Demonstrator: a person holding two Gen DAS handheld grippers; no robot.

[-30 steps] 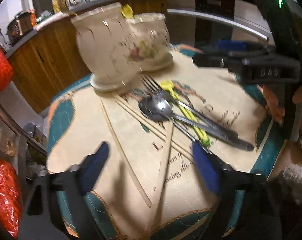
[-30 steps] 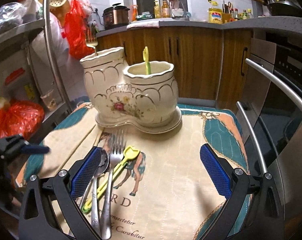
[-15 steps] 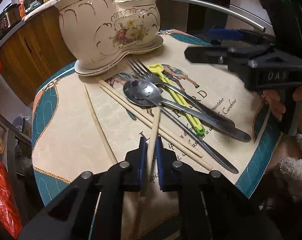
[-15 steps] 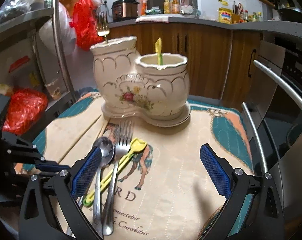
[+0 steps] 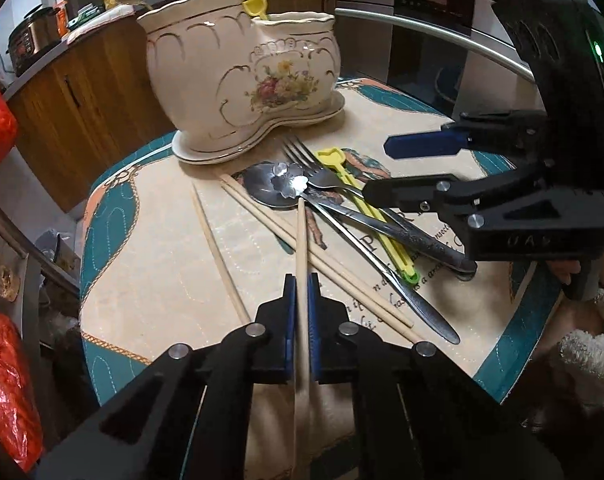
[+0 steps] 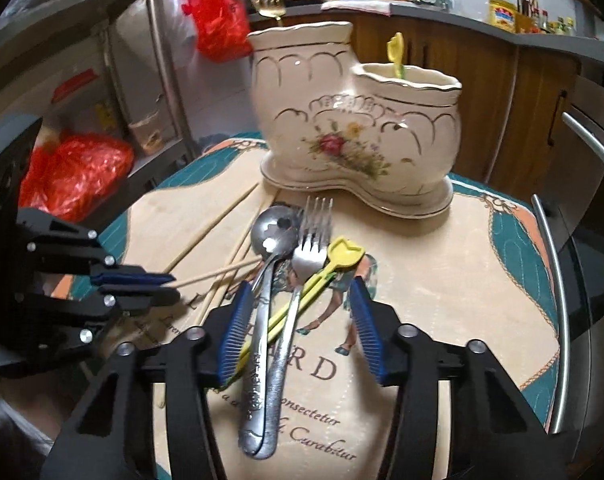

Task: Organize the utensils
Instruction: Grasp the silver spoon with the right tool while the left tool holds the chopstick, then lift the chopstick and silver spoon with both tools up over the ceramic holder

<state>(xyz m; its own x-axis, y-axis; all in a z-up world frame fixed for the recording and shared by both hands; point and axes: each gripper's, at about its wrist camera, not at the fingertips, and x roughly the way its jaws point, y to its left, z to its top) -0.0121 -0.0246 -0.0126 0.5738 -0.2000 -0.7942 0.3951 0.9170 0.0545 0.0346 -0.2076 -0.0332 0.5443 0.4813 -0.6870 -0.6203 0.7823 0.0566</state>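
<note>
A wooden chopstick (image 5: 301, 240) is clamped between the blue pads of the left gripper (image 5: 301, 304), its far tip resting at the bowl of the spoon (image 5: 276, 188). Three more chopsticks (image 5: 262, 220) are spread on the mat beside it. The spoon, a fork (image 6: 308, 256) and a yellow plastic pick (image 6: 342, 258) are laid crossed together, their handles lying between the fingers of the right gripper (image 6: 300, 328), whose jaws are closing; the pads are not yet pressed on them. On the printed mat (image 6: 442, 280) the letters "RD" and the words "consectetur" and "Curabitur" can be read. Behind, a cream floral ceramic holder (image 6: 354, 128) is seen, with a yellow pick in its lower compartment.
</note>
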